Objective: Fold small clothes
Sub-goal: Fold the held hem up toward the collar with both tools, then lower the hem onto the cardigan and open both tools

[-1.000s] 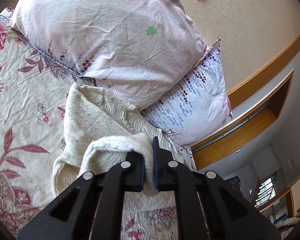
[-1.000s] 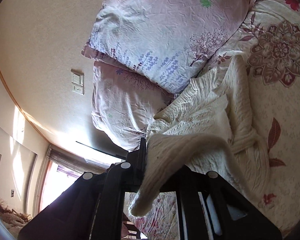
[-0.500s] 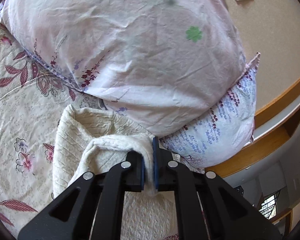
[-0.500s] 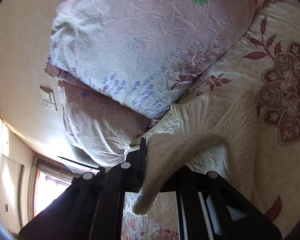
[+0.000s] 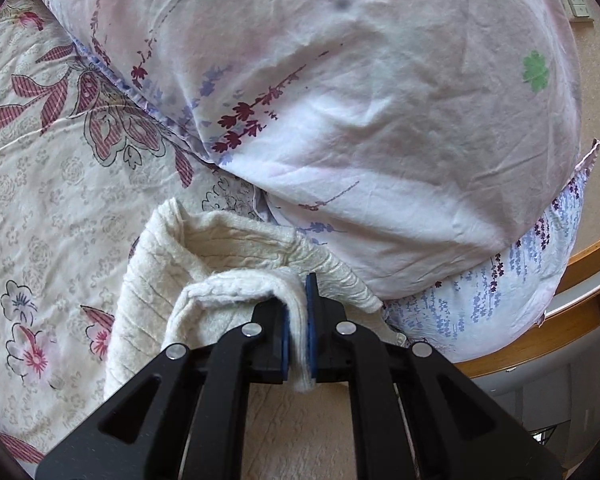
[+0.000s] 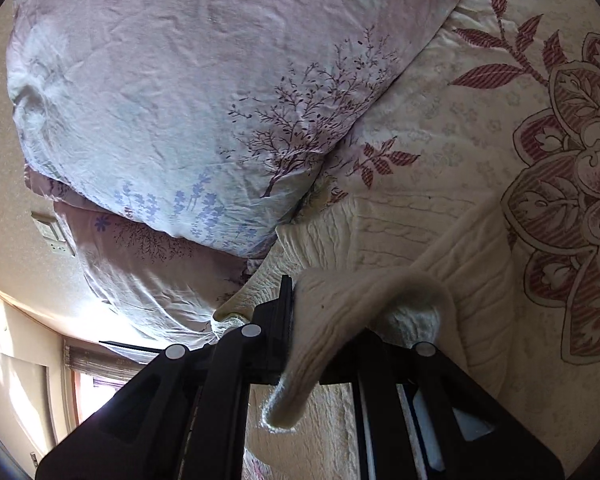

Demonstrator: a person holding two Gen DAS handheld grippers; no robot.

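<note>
- Cream knit garment (image 5: 204,264) lies on the floral bedspread (image 5: 40,184); left gripper (image 5: 299,320) and right gripper (image 6: 296,312) each clamp a folded edge.
- Risk: thick knit could slip from the pads (likely if pulled unevenly), skewing the fold.
- Pillows (image 5: 360,120) at 12 o'clock touch the garment, crowding the landing spot.

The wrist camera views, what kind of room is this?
Most likely a bedroom: stacked pillows in floral cases lie on a flowered bedspread, with a wall switch behind. Both grippers hold a cream knit garment on the bed.
</note>
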